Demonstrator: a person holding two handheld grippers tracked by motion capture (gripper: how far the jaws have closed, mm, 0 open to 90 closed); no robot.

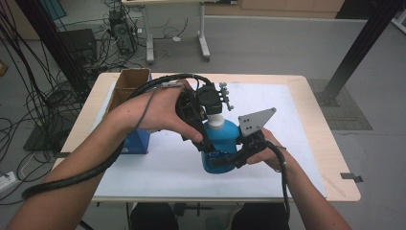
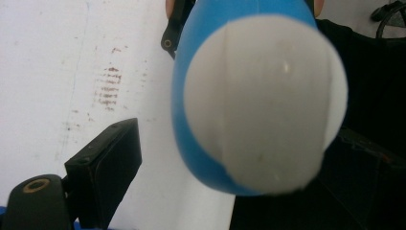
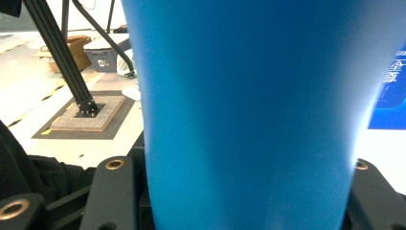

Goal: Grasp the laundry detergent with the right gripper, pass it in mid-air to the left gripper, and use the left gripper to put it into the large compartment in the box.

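A blue bottle (image 1: pixel 221 139) with a white cap (image 1: pixel 216 120) stands upright in the middle of the white sheet on the table. My right gripper (image 1: pixel 231 160) is shut on its lower body from the right; in the right gripper view the blue wall (image 3: pixel 249 110) sits tight between both jaws. My left gripper (image 1: pixel 208 142) comes down over the top from the left. In the left gripper view the white cap (image 2: pixel 263 105) lies between the jaws, and bare table shows between the left fingertip (image 2: pixel 115 153) and the bottle, so this gripper is open around it.
A blue box (image 1: pixel 136 142) and an open cardboard box (image 1: pixel 130 82) stand at the table's left side. The white sheet (image 1: pixel 287 139) covers most of the wooden table (image 1: pixel 335 158). A black post (image 1: pixel 356 50) rises beyond the right rear corner. Cables trail from both grippers.
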